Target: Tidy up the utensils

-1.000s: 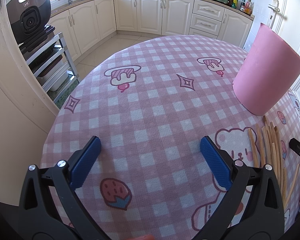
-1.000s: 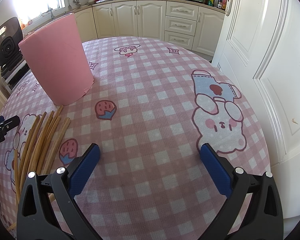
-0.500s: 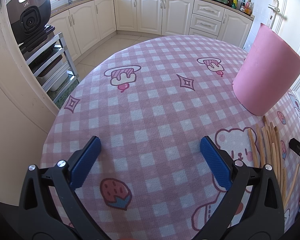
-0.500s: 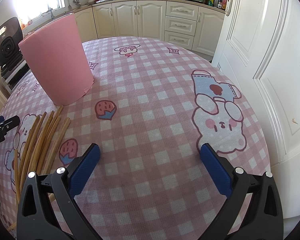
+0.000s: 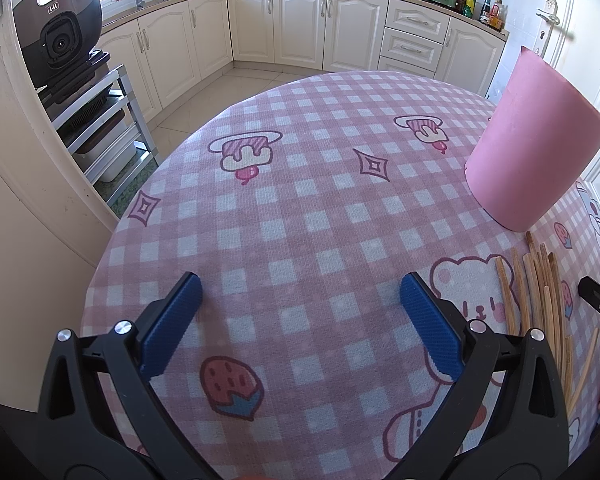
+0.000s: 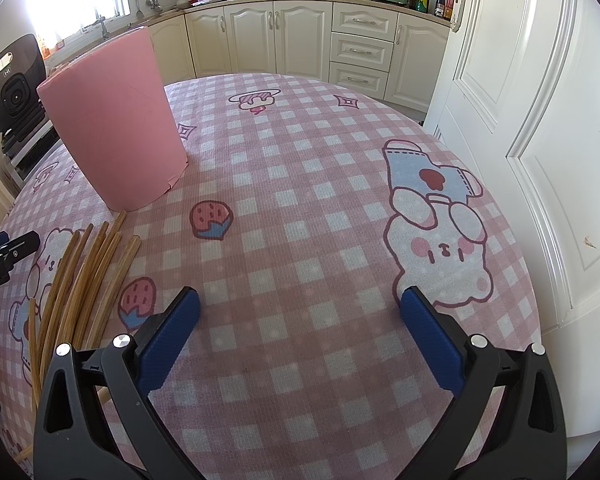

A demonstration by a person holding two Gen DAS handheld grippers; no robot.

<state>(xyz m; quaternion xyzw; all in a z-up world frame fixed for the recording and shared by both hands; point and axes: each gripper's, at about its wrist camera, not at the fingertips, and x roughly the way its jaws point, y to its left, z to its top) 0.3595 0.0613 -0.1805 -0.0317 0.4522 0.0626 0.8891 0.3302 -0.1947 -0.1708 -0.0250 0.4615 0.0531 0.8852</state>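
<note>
Two handheld grippers hover over a round table draped in a pink-and-white checked cloth (image 6: 300,208), its weave finely ribbed and printed with cartoon bears, strawberries and diamonds. The left gripper (image 5: 300,316) has its jaws spread wide with nothing between the ridged blue pads (image 5: 172,320); the right gripper (image 6: 300,320) is likewise wide apart and empty. A loose bundle of slim wooden chopsticks (image 6: 88,276) (roughly eight to ten, too overlapped for an exact count) lies flat on the cloth between the two grippers, their far tips just beside the foot of one matte pink cylindrical holder (image 6: 116,128), which stands upright. Cream panelled cabinets (image 5: 300,28) line the kitchen behind.
</note>
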